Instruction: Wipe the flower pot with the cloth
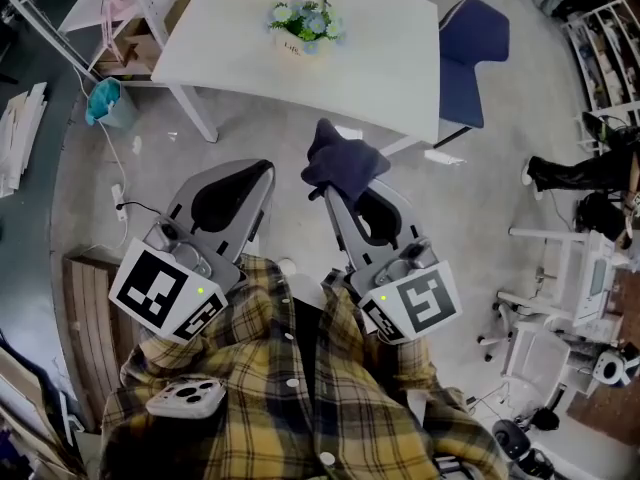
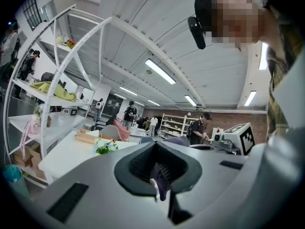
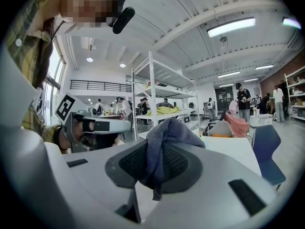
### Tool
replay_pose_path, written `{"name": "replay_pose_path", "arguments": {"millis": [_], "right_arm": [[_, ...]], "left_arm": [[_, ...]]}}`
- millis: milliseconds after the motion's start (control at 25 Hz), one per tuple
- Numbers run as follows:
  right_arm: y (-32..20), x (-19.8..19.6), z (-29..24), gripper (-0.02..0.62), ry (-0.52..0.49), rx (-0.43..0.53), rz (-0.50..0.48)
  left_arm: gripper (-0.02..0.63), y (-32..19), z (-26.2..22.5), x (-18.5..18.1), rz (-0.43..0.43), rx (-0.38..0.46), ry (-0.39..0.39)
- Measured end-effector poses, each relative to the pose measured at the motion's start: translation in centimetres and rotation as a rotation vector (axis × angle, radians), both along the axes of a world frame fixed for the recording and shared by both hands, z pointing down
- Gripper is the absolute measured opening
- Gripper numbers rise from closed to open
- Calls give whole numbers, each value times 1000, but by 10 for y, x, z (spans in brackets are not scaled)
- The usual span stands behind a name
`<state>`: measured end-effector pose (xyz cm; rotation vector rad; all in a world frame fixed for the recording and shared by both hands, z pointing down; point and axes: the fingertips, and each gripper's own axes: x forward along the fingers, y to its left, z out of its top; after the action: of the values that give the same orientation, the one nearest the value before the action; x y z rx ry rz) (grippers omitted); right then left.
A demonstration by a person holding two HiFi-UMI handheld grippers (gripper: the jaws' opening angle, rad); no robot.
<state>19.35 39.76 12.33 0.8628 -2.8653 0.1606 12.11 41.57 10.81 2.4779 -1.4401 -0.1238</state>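
Note:
The flower pot, small and white with pale blue and white flowers, stands on the white table ahead of me. In the left gripper view the flower pot shows far off at the left. A dark blue cloth is bunched at the tip of my right gripper, which is shut on it. In the right gripper view the cloth drapes over the closed jaws. My left gripper is shut and holds nothing I can make out. Both grippers are short of the table, side by side.
A blue chair sits at the table's right corner. A teal bin and a white shelf frame are at the left, and a wooden pallet is lower left. White equipment stands at the right. People stand far off.

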Motion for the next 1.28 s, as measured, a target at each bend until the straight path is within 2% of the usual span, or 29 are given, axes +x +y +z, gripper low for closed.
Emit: {"name": "replay_pose_path", "arguments": {"millis": [320, 600, 960, 1280], "right_arm": [[-69, -65, -10, 61, 10, 5, 106], [-101, -94, -7, 61, 25, -21, 229], [-131, -98, 6, 61, 31, -67, 291], [-204, -87, 16, 61, 32, -69, 294]], "left_arm": [[8, -76, -8, -70, 93, 0, -3], [8, -110, -3, -113, 174, -19, 4], [8, -142, 12, -121, 223, -53, 14], [8, -215, 16, -119, 208, -46, -6]]}}
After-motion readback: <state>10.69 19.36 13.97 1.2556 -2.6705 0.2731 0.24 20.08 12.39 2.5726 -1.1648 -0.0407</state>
